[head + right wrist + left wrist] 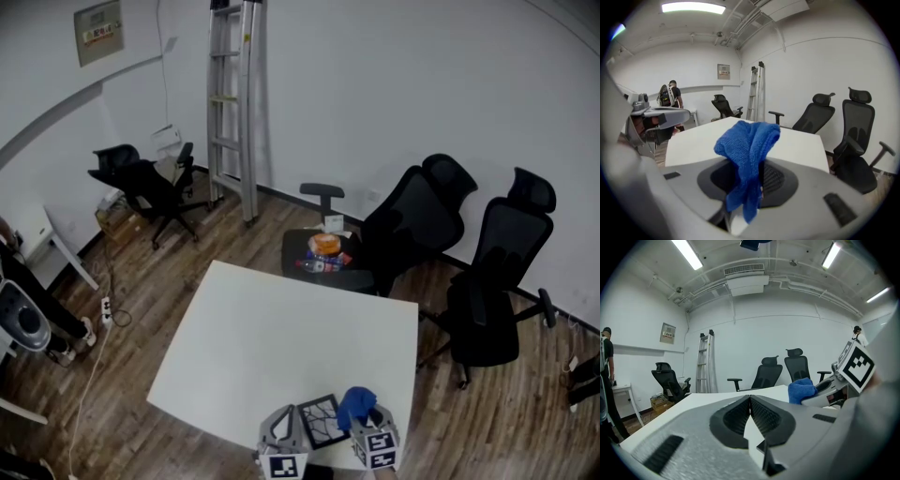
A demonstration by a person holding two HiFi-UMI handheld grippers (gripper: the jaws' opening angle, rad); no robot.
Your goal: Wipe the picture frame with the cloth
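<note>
At the near edge of the white table, my left gripper is shut, with a black picture frame at its tips. In the left gripper view the jaws of this gripper meet, and a dark corner of the frame shows low between them. My right gripper is just right of the frame and is shut on a blue cloth. The cloth hangs bunched out of those jaws and also shows from the left side.
Two black office chairs stand behind the table on the right. A low black seat holds an orange packet and bottles. A ladder leans on the back wall. Another chair and a person are at the left.
</note>
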